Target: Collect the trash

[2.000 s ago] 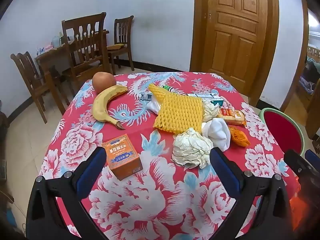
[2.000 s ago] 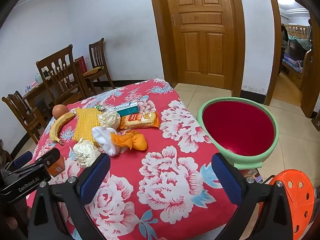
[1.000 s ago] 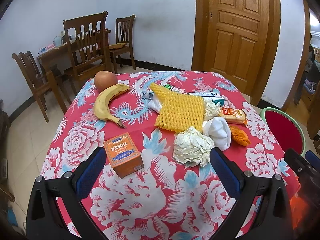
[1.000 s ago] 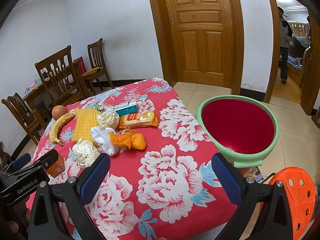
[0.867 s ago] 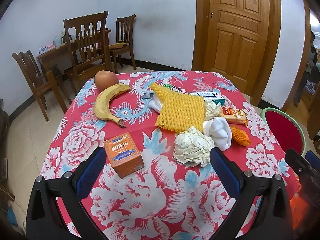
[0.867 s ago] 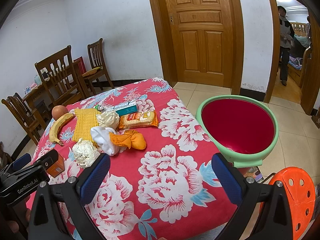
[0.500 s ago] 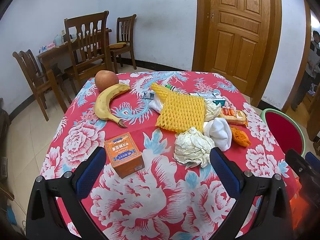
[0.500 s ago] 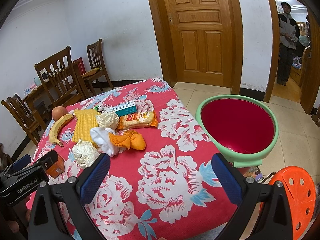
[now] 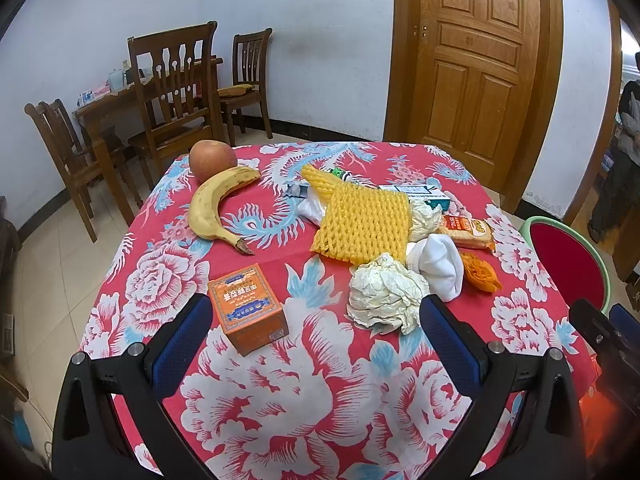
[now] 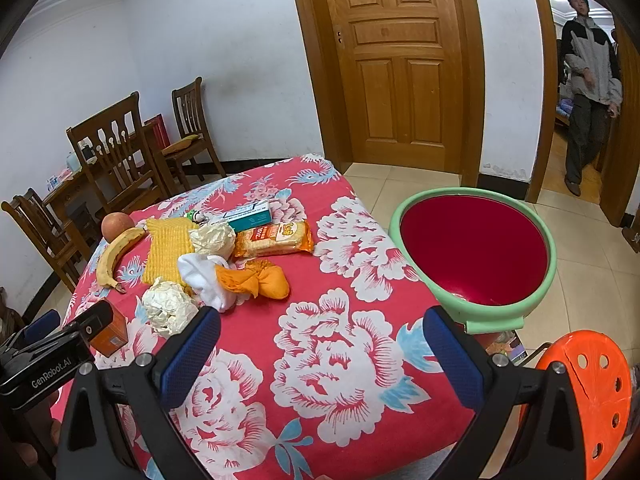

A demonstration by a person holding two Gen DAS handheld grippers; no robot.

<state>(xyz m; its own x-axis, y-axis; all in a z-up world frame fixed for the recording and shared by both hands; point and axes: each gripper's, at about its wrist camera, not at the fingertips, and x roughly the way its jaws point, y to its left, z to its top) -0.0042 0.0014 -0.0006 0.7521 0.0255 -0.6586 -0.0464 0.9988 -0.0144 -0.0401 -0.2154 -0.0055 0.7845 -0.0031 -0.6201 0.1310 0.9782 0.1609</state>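
Square table draped in a red floral cloth [image 9: 320, 400], with the yellow foam-net fruit sleeve [image 9: 362, 222] as landmark.

Left gripper [image 9: 316, 332]: blue-padded fingers [image 9: 182, 344] spread wide, holding nothing, poised above the near edge of the cloth. Right gripper [image 10: 320, 350]: jaws likewise wide apart and empty, over the near right corner of the table.

Trash, relative to the sleeve:
- crumpled cream paper ball [image 9: 384, 294], just in front, close to the left gripper's right finger;
- white bunched cloth or sock [image 9: 438, 266], to the right front, touching the paper ball;
- orange crumpled wrapper [image 9: 480, 272], right of the white piece and touching it;
- orange biscuit packet [image 9: 468, 230], to the right, lying flat;
- second crumpled cream paper [image 10: 214, 238], against the right edge;
- white-and-teal carton [image 10: 248, 216], behind right;
- small white and silvery scraps [image 9: 306, 200], tucked at the left rear; kind not clear.

Other items: orange cardboard box [image 9: 248, 308], well to the left front, between the left gripper's fingers in its view; ripe yellow banana [image 9: 218, 206] and reddish apple [image 9: 212, 158], to the left, touching each other.

Off the table, right of the sleeve: green-rimmed basin with red interior [image 10: 474, 254], empty, beside the table edge; orange perforated plastic stool [image 10: 588, 396], nearer the camera. Person in a grey jacket [image 10: 588, 80] standing in the far doorway.
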